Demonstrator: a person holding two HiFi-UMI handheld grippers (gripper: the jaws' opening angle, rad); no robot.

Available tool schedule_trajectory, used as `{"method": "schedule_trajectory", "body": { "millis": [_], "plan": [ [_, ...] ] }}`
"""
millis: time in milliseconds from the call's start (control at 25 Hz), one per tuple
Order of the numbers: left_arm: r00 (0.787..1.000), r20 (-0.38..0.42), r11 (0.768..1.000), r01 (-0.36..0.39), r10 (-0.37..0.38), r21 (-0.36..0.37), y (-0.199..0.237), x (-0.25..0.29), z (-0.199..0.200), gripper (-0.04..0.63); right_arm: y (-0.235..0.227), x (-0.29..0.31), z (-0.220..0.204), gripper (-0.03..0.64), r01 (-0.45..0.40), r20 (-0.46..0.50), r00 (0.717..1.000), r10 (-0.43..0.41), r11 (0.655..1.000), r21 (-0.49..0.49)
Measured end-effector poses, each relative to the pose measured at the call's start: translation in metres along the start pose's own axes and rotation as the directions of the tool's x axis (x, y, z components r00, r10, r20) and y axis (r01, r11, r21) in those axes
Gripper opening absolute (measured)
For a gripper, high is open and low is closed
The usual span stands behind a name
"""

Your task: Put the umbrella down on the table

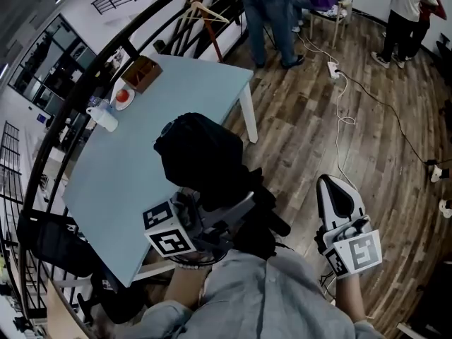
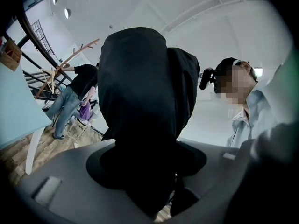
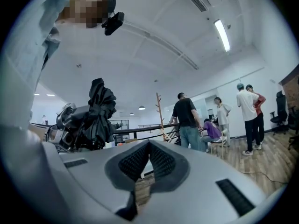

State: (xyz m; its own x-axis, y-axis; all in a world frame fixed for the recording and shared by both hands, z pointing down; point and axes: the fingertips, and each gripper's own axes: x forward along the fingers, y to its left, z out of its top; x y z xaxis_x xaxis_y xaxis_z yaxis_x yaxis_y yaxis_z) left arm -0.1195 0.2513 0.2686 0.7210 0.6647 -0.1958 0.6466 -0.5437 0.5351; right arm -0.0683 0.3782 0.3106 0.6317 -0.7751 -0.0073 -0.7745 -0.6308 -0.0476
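The black folded umbrella [image 1: 200,155] is held above the near right edge of the light blue table [image 1: 134,182]. My left gripper [image 1: 227,217] is shut on it, low on the bundle. In the left gripper view the umbrella [image 2: 142,92] fills the middle and stands up from between the jaws of that gripper [image 2: 149,174]. My right gripper [image 1: 332,186] hangs over the wooden floor to the right, apart from the umbrella. Its jaws are shut with nothing in them [image 3: 148,146]. From there the umbrella [image 3: 99,110] shows at the left.
At the table's far end stand a wooden box [image 1: 141,73], a small plate with something red [image 1: 122,98] and a bottle [image 1: 103,116]. A black railing [image 1: 49,140] runs along the table's left side. A cable and power strip [image 1: 334,69] lie on the floor; people [image 1: 272,13] stand beyond.
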Motion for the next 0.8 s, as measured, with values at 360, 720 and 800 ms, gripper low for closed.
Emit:
{"method": "schedule_trajectory", "body": {
  "millis": [360,720,800],
  "plan": [
    [0.997,0.038,0.997,-0.069,0.068,0.027,0.023,-0.01,0.007,0.252,0.002,0.035,0.001,0.0,-0.063,0.015,0.998,0.063,0.998,0.001],
    [0.987,0.078,0.99,-0.139,0.138,0.012,0.095,-0.021,0.044,0.252,0.003,0.124,-0.003,0.0,-0.149,-0.016,0.989,0.149,0.989,-0.014],
    [0.986,0.085,0.989,-0.147,0.146,0.005,0.114,-0.02,0.055,0.252,-0.001,0.146,-0.004,0.0,-0.157,-0.022,0.987,0.157,0.988,-0.012]
  ]
}}
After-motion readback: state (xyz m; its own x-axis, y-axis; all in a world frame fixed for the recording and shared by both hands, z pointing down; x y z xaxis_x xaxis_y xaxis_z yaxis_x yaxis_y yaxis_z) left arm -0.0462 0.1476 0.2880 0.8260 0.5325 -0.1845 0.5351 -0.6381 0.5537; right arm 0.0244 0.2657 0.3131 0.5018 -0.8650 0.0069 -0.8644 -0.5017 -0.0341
